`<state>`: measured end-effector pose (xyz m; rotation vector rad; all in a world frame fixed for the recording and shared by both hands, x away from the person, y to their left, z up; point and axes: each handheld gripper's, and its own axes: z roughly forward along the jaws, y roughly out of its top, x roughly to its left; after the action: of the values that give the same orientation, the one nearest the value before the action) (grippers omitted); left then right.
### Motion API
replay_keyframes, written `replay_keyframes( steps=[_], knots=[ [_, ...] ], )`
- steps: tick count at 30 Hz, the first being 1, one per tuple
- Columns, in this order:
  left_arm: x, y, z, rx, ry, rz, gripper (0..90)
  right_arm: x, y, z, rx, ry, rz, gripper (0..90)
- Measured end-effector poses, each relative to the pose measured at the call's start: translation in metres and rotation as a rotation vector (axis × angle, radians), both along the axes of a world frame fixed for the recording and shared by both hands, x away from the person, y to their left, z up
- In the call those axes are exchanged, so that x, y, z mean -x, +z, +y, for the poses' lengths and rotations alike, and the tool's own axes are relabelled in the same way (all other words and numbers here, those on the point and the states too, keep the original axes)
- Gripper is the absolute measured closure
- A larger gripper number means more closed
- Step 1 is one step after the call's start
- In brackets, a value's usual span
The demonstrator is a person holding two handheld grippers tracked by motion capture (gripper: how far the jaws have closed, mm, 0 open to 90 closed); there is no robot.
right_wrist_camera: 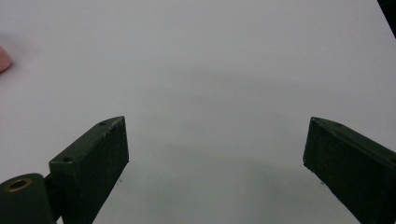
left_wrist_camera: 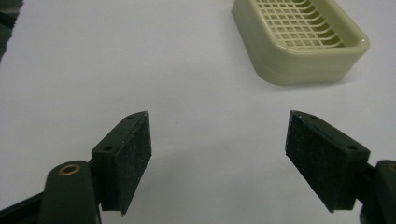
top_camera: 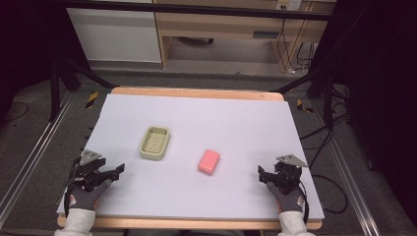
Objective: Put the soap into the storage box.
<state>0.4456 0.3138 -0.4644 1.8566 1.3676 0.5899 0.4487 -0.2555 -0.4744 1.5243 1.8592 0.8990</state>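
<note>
A pale green soap dish (top_camera: 155, 143) with a slotted grid insert sits left of the table's middle, and a pink soap bar (top_camera: 209, 162) lies to its right. My left gripper (top_camera: 118, 170) rests near the table's front left corner, open, with nothing between its jaws. In the left gripper view the soap dish (left_wrist_camera: 303, 39) stands ahead and to the right of the left gripper (left_wrist_camera: 219, 158). My right gripper (top_camera: 262, 175) is at the front right, open and empty. The right gripper view shows the right gripper (right_wrist_camera: 215, 163) over bare table, with the pink soap's edge (right_wrist_camera: 3, 58) at far left.
The white tabletop (top_camera: 196, 118) has a wooden rim at front and back. Metal rails and black stands flank the table, and cables lie on the floor at the right. A wooden desk stands beyond the far edge.
</note>
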Motion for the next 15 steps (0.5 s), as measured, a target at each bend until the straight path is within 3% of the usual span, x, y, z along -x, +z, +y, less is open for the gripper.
replay_keyframes(
  steps=[15],
  knots=[
    [0.006, 0.009, -0.023, 0.011, -0.058, -0.002, 24.3, 0.001, 0.0, 0.001, 0.015, 0.001, -0.002, 7.0]
  ],
)
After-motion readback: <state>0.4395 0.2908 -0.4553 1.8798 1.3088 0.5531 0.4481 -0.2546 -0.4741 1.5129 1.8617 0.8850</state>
